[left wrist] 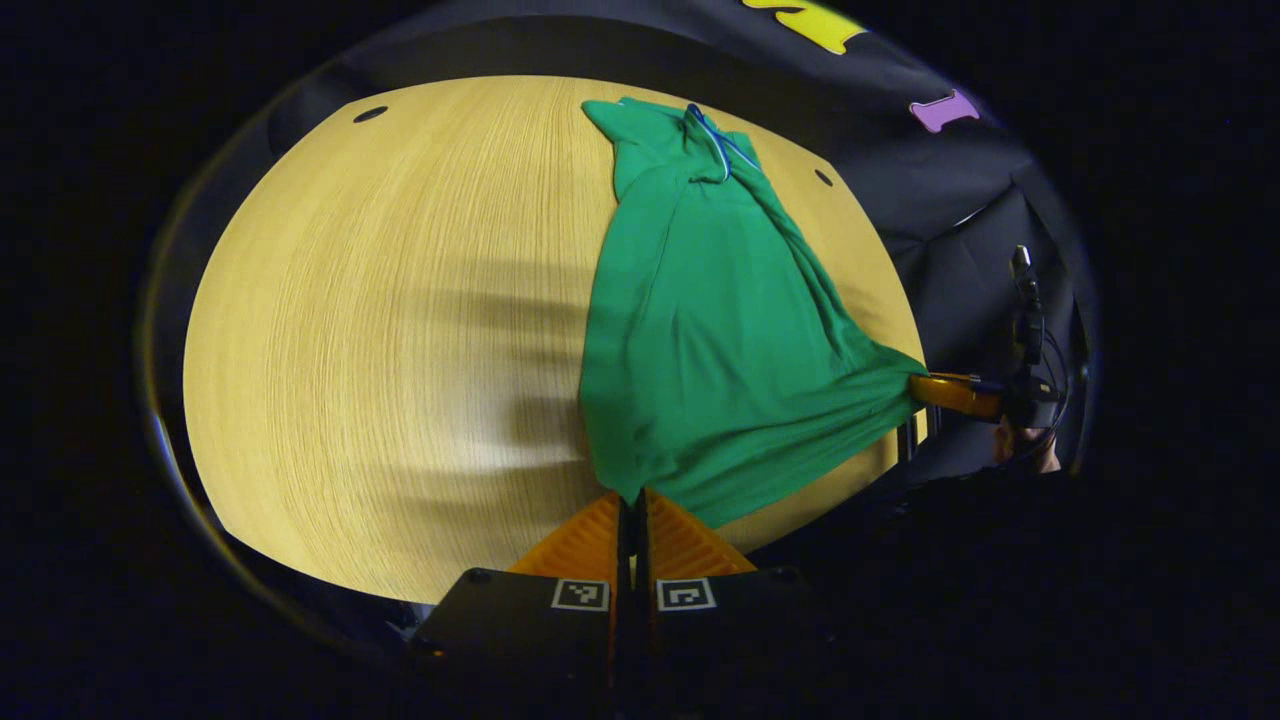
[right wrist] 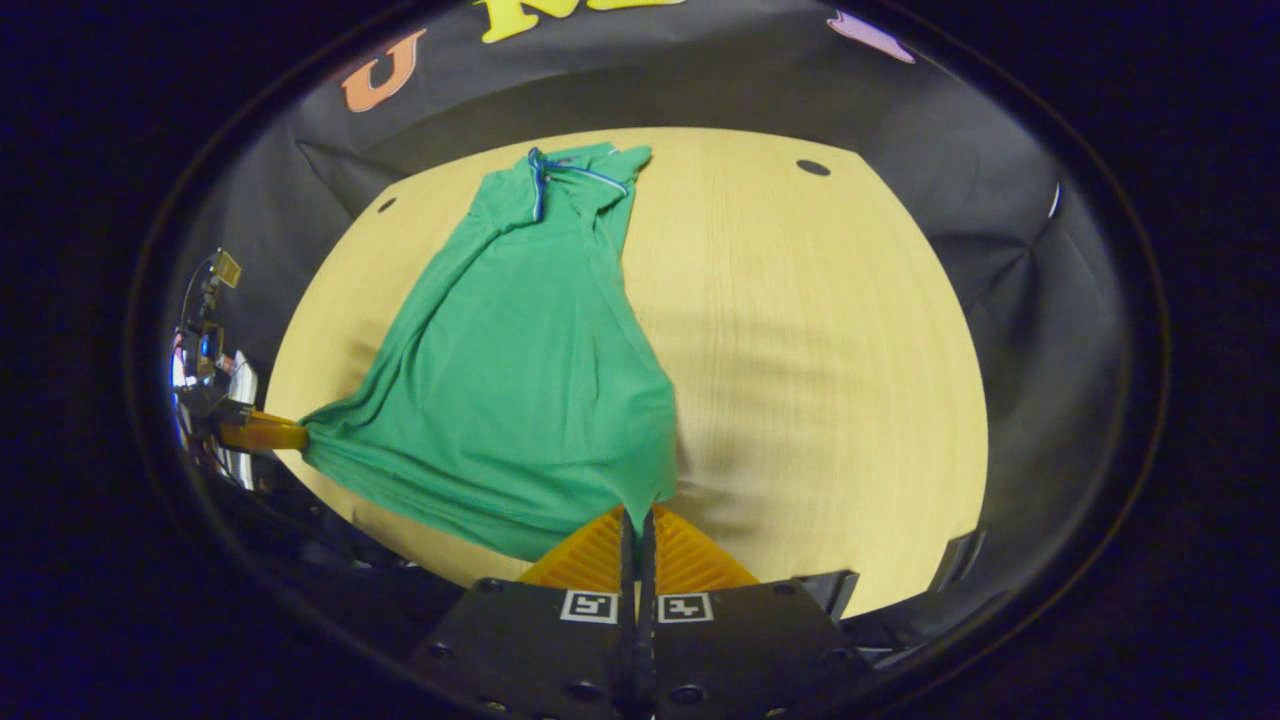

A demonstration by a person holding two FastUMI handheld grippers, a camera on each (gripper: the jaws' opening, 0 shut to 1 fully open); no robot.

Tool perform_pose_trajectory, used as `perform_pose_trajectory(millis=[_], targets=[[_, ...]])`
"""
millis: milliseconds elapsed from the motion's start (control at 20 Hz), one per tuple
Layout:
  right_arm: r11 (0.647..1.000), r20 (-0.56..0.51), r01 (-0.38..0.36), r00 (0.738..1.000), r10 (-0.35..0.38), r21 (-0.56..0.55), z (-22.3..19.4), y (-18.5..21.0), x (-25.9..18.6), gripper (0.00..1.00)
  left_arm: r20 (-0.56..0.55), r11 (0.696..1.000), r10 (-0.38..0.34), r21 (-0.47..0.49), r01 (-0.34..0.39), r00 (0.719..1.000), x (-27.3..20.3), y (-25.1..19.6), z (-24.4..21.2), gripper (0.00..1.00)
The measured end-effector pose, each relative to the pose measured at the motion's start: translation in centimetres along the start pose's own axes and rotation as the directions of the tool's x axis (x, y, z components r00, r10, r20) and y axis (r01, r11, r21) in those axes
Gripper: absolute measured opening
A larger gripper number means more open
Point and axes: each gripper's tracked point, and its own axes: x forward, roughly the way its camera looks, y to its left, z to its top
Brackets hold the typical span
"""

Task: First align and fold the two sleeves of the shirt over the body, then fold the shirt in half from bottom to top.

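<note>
Green shirt (left wrist: 715, 330) lies lengthwise on the wooden surface (left wrist: 400, 330), collar end far from both cameras, hem end near the close edge. Collar has a thin blue-white trim (left wrist: 715, 140). Sleeves look already folded in over the body, so the upper part is narrow; the exact sleeve edges are hard to make out.

Left gripper (left wrist: 631, 505): fingers clenched together on one bottom corner of the shirt, fabric pinched between them, corner pulled to a point. In the left gripper view the shirt runs up and away from that corner. The right gripper (left wrist: 925, 385) shows far right in this view, at the surface edge, gripping the other bottom corner; fabric is stretched into a taut point toward it. The hand (left wrist: 1025, 450) holding it shows just below it, dark sleeve nearby.

Right gripper view: right gripper (right wrist: 637, 520) fingers clamped on its hem corner of the shirt (right wrist: 520, 380), cloth pinched between them. Left gripper (right wrist: 290, 436) seen at far left, holding the opposite corner, the hem drawn tight between the two corners. The hem sags slightly in a curve along the near edge of the surface (right wrist: 820, 380). Wrinkles fan out from both gripped corners toward the collar. Whether the hem is lifted off the surface, cannot tell.
</note>
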Motion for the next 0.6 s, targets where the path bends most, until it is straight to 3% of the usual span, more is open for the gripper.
perform_pose_trajectory(millis=[250, 600], targets=[[1.0, 0.085, 0.011, 0.996, -0.012, 0.013, 4.4, -0.7, -2.2, 0.0, 0.125, 0.999, -0.052, 0.01, 0.051, 0.991, -1.6, -1.6, 5.7, 0.04], [1.0, 0.246, -0.007, 0.969, 0.002, 0.02, 12.8, -0.3, -5.3, 0.0, 0.282, 0.996, -0.011, 0.088, -0.014, 0.959, -4.1, -1.7, 13.6, 0.03]])
